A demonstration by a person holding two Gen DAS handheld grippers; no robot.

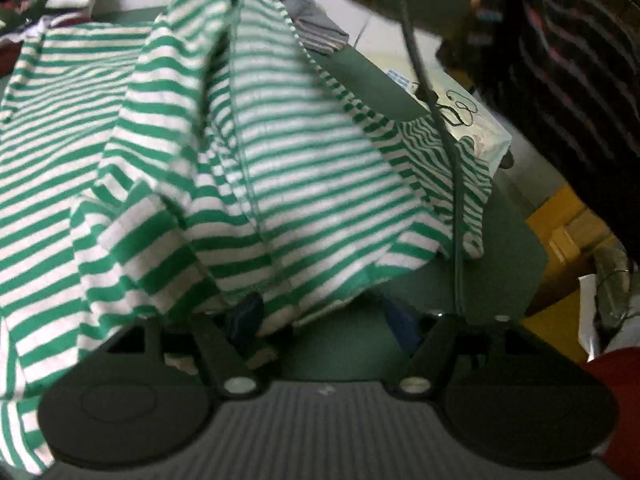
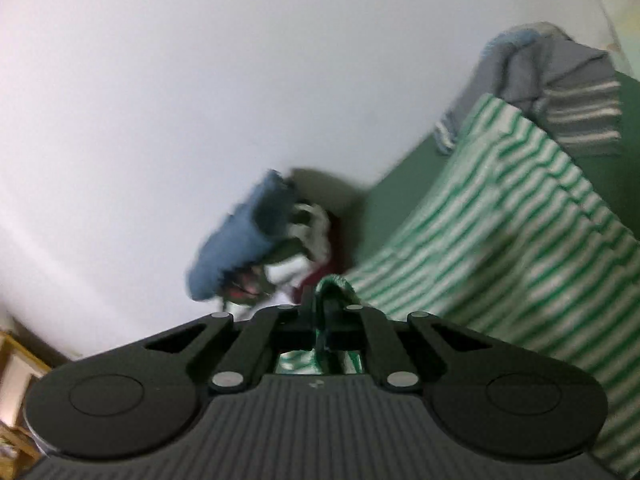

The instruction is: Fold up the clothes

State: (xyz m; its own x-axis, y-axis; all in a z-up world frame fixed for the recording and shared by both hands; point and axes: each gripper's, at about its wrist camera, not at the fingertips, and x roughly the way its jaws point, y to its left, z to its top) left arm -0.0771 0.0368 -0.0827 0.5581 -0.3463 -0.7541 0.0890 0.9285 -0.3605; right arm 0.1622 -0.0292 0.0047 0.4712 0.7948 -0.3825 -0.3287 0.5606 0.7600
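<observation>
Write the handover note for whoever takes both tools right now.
Right tool: shut on a pinched edge of the green-and-white striped shirt, lifting that part off the green table.
Left tool: open, holding nothing; the shirt's lower edge hangs over its left finger.
Shirt: partly raised, the rest spread over the table.
Nearby: grey striped garment at the table's far end, heap of clothes by the wall.
Done: one grip taken.
Left: grip with the left tool, make the folds, set it aside.
</observation>
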